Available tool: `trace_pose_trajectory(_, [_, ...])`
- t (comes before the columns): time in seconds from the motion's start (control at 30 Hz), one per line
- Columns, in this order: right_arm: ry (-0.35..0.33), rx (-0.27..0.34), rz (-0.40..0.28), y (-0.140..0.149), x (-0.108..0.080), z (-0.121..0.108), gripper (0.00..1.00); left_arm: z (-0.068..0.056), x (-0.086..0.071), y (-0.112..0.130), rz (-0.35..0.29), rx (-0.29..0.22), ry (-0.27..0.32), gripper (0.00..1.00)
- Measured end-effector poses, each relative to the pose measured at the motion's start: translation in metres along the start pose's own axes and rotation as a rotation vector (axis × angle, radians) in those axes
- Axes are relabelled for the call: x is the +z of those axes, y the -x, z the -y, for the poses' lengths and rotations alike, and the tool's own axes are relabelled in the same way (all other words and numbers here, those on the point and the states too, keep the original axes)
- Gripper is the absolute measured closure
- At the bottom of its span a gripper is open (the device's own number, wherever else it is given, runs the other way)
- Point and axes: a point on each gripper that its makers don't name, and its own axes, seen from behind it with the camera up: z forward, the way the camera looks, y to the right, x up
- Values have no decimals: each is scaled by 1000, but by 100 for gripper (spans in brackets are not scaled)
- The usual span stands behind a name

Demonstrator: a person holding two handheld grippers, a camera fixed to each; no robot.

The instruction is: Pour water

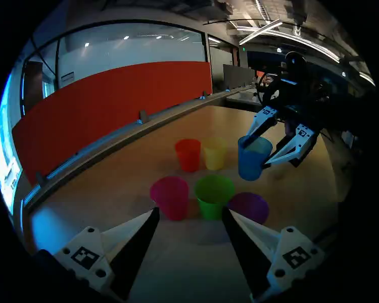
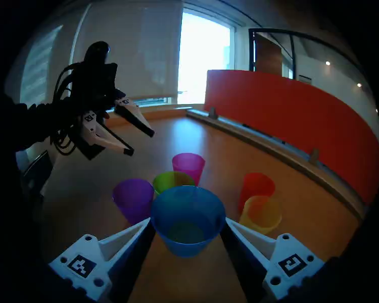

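Right gripper (image 2: 187, 223) | blue cup (image 2: 188, 237) clamped between its fingers | near green cup (image 2: 172, 180)

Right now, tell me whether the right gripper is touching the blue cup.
Touching. In the left gripper view, both fingers of the right gripper press opposite sides of the blue cup; the right gripper view shows it wedged between them.

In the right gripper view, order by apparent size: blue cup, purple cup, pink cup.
1. blue cup, nearest the camera.
2. purple cup.
3. pink cup, farthest.
Nearness may cause this; true sizes are unsure.
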Motion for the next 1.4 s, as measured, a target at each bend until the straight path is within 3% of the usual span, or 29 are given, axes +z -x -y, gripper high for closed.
trace_pose_trajectory(0.47, [22,7,-136,-41,-22,-1,11,-4,2,-7,-5,6,6,9])
trace_pose_trajectory(1.4, [24,31,-343,-84,-38,10,11,-8,4,-5,-4,2,19,9])
